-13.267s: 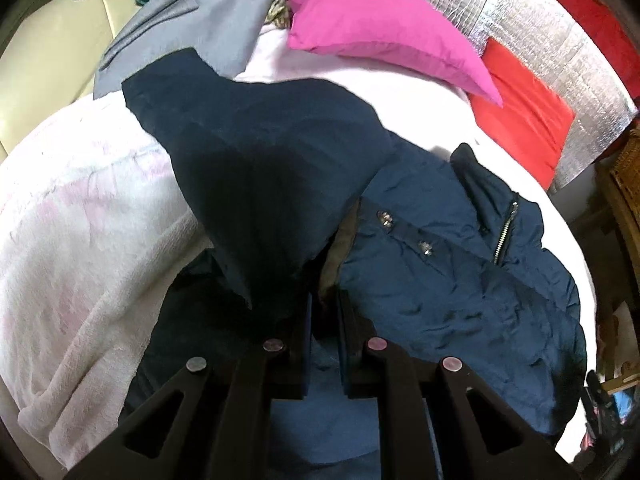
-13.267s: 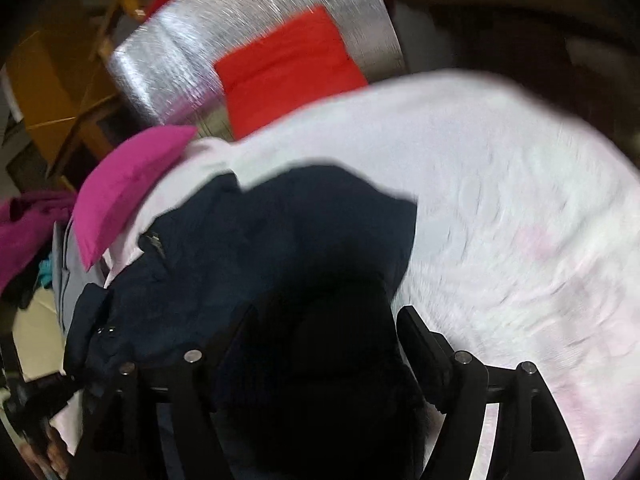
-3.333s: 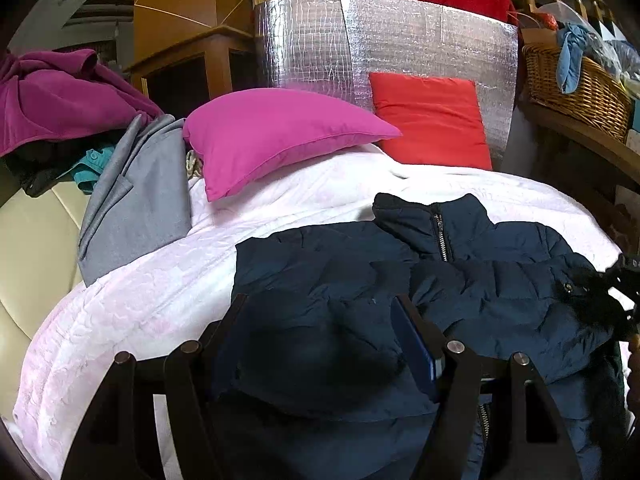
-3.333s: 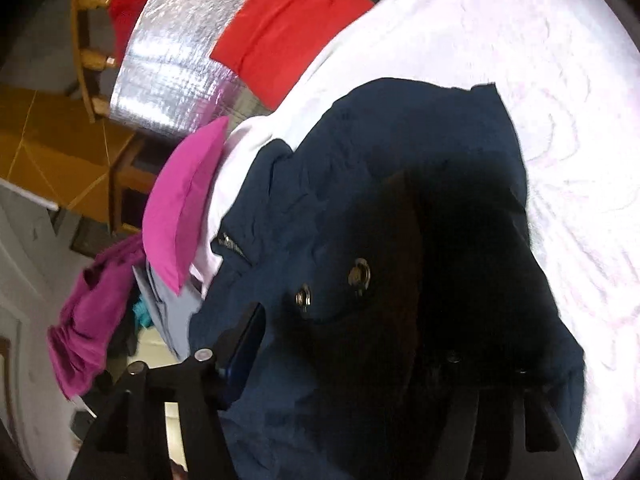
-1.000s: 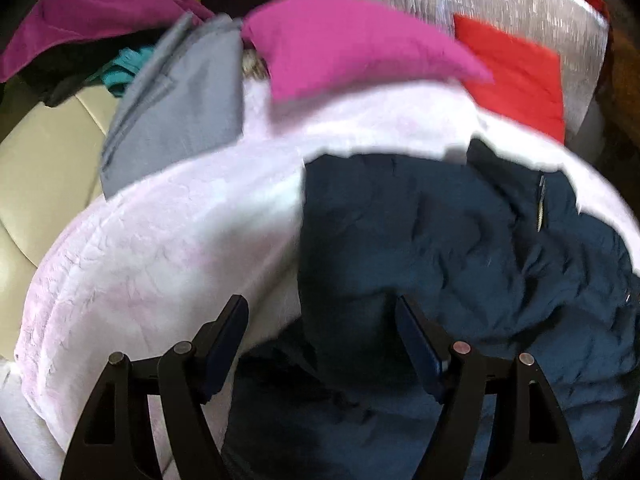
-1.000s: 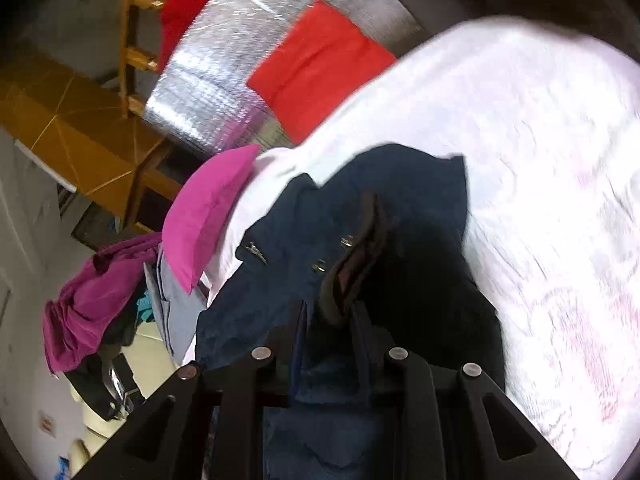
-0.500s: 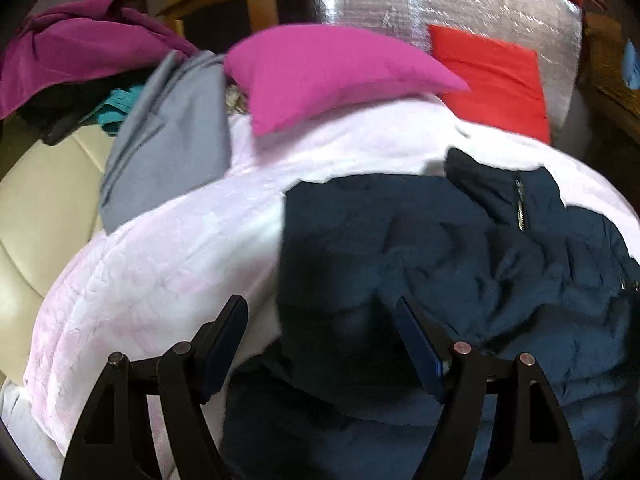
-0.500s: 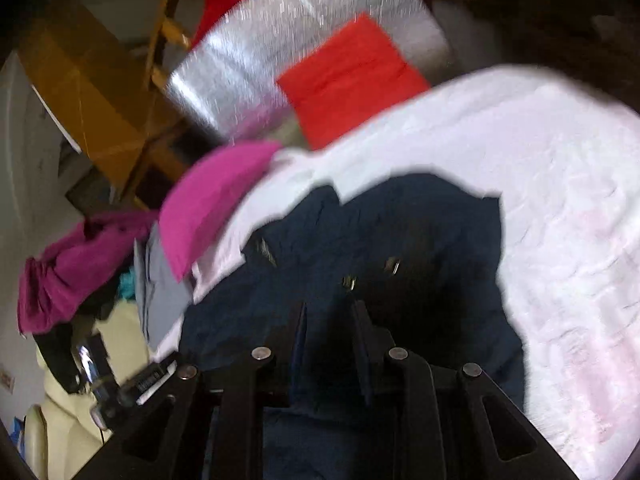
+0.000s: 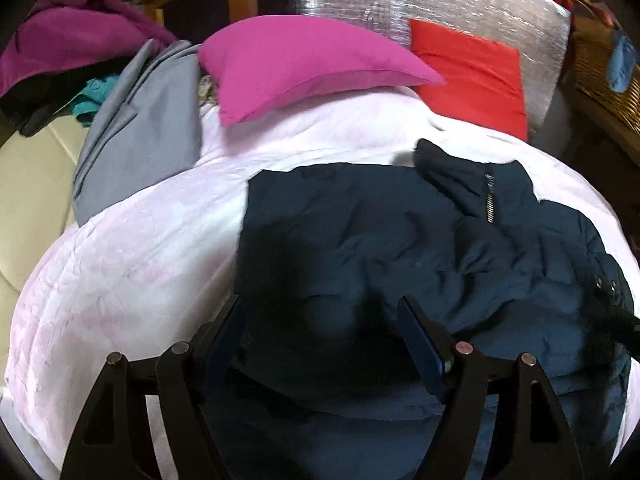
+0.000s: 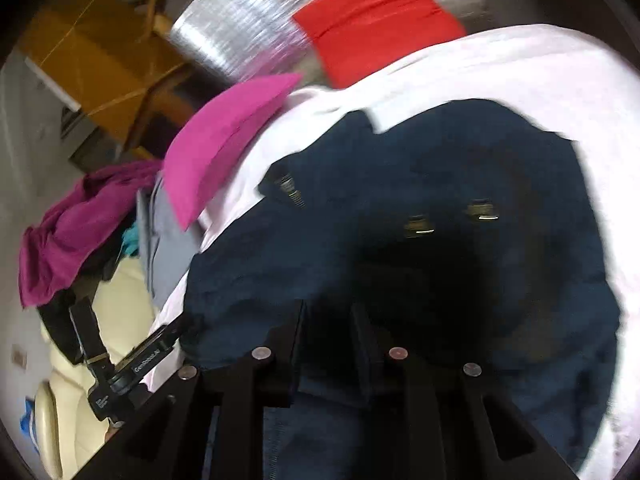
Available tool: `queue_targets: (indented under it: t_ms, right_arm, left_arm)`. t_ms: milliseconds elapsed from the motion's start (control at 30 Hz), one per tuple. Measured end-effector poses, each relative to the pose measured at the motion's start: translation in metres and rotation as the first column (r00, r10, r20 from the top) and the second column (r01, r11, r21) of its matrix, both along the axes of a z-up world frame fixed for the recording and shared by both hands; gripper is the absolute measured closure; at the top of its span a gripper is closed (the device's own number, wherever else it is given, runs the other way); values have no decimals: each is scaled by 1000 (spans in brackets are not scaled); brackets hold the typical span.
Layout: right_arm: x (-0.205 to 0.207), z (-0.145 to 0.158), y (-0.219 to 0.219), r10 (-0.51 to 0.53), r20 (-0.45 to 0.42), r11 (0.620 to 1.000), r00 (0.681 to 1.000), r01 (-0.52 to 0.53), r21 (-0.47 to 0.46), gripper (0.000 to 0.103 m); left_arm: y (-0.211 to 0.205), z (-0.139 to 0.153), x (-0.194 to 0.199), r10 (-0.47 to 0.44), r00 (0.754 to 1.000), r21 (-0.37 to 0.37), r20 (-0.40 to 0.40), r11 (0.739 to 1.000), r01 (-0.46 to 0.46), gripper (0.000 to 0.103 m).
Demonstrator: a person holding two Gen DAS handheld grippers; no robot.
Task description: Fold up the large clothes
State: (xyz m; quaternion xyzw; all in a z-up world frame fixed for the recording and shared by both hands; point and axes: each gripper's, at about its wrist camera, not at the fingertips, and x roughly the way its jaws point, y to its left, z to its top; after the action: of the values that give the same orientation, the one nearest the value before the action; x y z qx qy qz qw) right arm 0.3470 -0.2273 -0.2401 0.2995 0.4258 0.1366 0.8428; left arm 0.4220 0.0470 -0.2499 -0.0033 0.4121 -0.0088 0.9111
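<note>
Navy puffer jacket [image 9: 400, 240] lies front-up on the pale pink quilt [image 9: 132, 264] covering the bed, collar and zip pointing toward the magenta pillow [image 9: 304, 60] and red pillow [image 9: 468, 76] at the head. Left gripper [image 9: 320, 320] hangs over the jacket's left half with its jaws spread wide and nothing between them. Right gripper [image 10: 328, 320] is at the jacket's right front edge near the snap buttons [image 10: 448, 220]; jaws look drawn narrow with dark fabric between them, so it appears pinched on the jacket front, though blur and shadow make that less than sure. Grey garment [image 9: 136, 132] and a purple garment [image 9: 68, 44] sit off to the side, not part of this fold.

Step, as I judge it: mid-fold, one side apparently tucked across already, the right side being drawn over the body. Next move calls for carrying that pinched edge across toward the centre zip, laying it flat, letting go, then the free left gripper taking the hem to fold bottom toward collar. Puffy fill will spring back, so press the crease
</note>
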Motion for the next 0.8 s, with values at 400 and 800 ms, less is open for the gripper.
queue_targets:
  t_ms: [400,800]
  right_arm:
    - [13,-42,19,100,-123,994,987,-103,-21,80]
    - [1,-4,6,79,-84,995,993,-84,-52,80]
  left_arm:
    - [-9,-37,9,-15,993,100,-120,995,27,19]
    - [-12,-29,-15,-5,996,87,-89,996,13,17]
